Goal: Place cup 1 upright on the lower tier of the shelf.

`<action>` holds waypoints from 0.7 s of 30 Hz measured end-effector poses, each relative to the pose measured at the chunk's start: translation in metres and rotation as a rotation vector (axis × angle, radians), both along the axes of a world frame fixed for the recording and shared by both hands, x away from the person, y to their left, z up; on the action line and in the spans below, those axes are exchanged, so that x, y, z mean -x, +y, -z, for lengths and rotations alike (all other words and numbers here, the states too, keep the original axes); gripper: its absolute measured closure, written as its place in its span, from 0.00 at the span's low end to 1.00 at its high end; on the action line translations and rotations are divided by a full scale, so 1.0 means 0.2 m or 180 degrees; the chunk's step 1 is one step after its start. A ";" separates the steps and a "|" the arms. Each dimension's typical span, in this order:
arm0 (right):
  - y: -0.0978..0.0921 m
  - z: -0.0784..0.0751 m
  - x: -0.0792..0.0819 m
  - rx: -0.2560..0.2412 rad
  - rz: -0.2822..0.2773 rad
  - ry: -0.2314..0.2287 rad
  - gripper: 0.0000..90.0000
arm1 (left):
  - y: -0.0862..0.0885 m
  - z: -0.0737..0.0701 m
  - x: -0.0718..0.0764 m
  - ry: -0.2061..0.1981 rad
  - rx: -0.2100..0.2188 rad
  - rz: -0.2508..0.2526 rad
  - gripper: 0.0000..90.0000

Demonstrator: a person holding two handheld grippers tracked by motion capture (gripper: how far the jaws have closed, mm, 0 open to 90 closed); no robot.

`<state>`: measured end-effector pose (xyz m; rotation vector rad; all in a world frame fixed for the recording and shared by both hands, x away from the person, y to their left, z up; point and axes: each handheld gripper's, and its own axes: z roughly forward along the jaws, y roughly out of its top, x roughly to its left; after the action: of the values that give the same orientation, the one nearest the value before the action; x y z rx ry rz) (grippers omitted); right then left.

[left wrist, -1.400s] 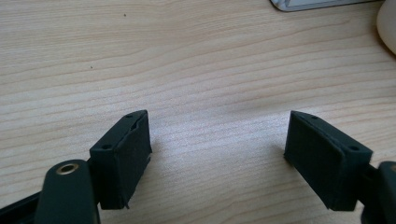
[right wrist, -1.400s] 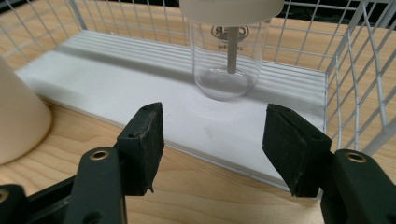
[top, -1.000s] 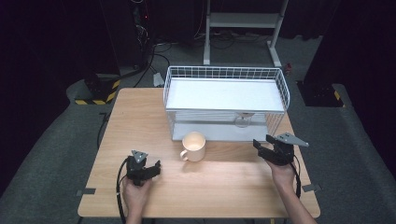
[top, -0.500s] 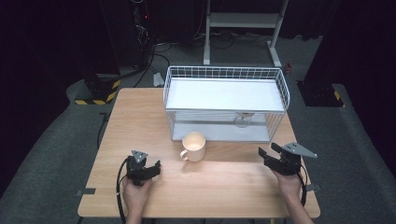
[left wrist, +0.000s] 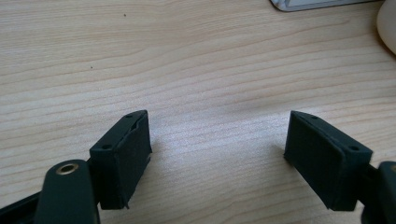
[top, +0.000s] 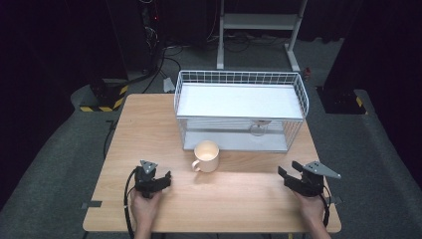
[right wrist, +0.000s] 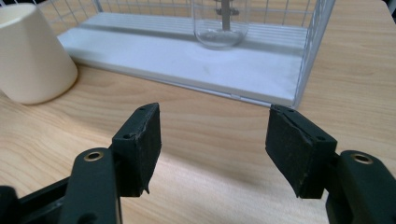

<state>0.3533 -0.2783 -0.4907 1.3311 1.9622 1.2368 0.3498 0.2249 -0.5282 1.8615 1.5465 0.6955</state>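
A cream mug (top: 206,156) (right wrist: 32,58) stands upright on the wooden table (top: 149,124), just in front of a white wire rack (top: 240,110). A clear glass (top: 257,129) (right wrist: 220,23) hangs upside down on the rack's lower level. My left gripper (top: 166,178) (left wrist: 217,154) rests near the front left of the table, open, with bare wood between its jaws; the mug's edge (left wrist: 387,23) shows at the top right of its view. My right gripper (top: 288,173) (right wrist: 214,140) sits at the front right, open and empty, pointing toward the rack's white base (right wrist: 187,60).
The two-level wire rack takes up the back middle of the table. A white metal stand (top: 259,25) and cables lie on the dark floor behind. A yellow-black striped block (top: 102,102) sits off the table's left rear corner.
My right gripper has drawn back toward the front edge of the table and lowered. The left gripper and the mug have not moved.
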 end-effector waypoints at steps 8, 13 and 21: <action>-0.02 0.05 0.02 0.0093 0.0024 0.0063 0.40 | 0.00 0.00 0.00 0.0001 -0.0002 0.0000 0.25; -0.03 0.10 0.00 0.0272 0.0045 0.0166 0.40 | 0.00 0.00 0.00 0.0001 -0.0001 0.0000 0.25; -0.03 0.15 -0.02 0.0548 0.0008 0.0400 0.39 | 0.00 0.00 0.00 0.0002 -0.0003 0.0001 0.25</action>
<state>0.3575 -0.2837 -0.5213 1.3516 2.0999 0.9789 0.3499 0.2249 -0.5281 1.8627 1.5465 0.6956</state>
